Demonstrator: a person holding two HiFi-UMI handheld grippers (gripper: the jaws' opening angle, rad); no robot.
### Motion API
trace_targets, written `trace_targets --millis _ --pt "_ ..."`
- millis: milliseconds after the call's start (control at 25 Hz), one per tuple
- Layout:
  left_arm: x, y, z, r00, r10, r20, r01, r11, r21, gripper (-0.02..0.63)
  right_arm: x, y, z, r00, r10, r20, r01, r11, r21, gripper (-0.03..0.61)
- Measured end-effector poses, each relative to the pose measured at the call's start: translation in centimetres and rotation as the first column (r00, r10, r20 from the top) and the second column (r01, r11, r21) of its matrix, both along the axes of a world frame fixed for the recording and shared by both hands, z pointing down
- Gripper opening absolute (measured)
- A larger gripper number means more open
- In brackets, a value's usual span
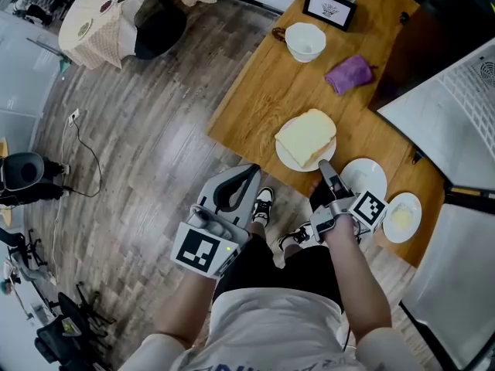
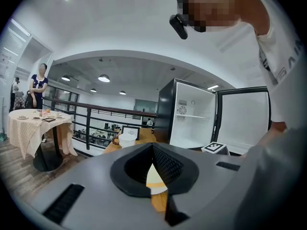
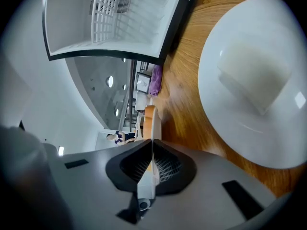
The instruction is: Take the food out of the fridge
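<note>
Okay, right gripper (image 1: 325, 167) is pinched almost fully shut on the near rim of the bread plate (image 1: 288, 158). One jaw is over and one under, so the rim shows as a thin white line between the pads. Left gripper (image 1: 249, 175) is closed too, tips meeting, nothing in it, held short of the table.

Food is out of the fridge (image 1: 456, 114), whose door stands open. The bread (image 1: 307, 135) sits on that plate near the front edge of the wooden table (image 1: 263, 91). I read this as the set-down; can't tell if the plate is flat on the wood.

To do it well:
- Hold the plate level and let the far rim touch first, then ease the jaws off.
- Glazed ceramic on a smooth varnished top will prob. skate if I release w/ any sideways push.
- It's close to the edge, so nudge it inward before letting go.
- Mind the neighbour plate (image 3: 230, 143) just beside my jaws, w/ a pale, soft-cornered block (image 3: 254, 75) on it; rims shouldn't clink.

Bread is a thick, soft, squarish slab covering most of the round plate. It lies loose, so no tilt.
</note>
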State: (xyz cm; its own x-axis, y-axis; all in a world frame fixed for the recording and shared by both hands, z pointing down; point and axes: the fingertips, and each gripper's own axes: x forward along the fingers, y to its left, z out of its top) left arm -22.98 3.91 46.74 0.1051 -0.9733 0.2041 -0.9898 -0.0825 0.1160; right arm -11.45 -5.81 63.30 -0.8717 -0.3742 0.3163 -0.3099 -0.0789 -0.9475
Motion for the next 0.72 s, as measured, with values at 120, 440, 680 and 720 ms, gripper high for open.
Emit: trace_targets --millis 120,440,680,720 --pt "-0.1 -0.6 0.6 1.0 0.002 -0.016 -0.003 1.0 -0.008 0.008 -0.3 -0.1 0.9 0.998 -0.03 -0.057 0.03 1.0 0.004 0.028" --pt "-0.3 -1.5 1.3 0.999 0.017 -0.032 -0.018 1.0 -0.023 0.008 -1.2 1.1 2.3 0.954 -0.2 -0.222 0.229 0.967 0.113 0.064" --pt "-0.4 -1.1 1.6 0.999 0.028 -0.042 -0.03 0.999 -0.034 0.008 -1.8 2.3 2.7 0.903 -0.281 -0.324 0.347 0.923 0.168 0.122" --pt "-0.4 -1.1 1.6 0.999 0.029 -0.043 -0.031 0.999 -0.033 0.008 -1.8 2.5 2.7 0.889 -0.296 -0.348 0.374 0.91 0.181 0.125"
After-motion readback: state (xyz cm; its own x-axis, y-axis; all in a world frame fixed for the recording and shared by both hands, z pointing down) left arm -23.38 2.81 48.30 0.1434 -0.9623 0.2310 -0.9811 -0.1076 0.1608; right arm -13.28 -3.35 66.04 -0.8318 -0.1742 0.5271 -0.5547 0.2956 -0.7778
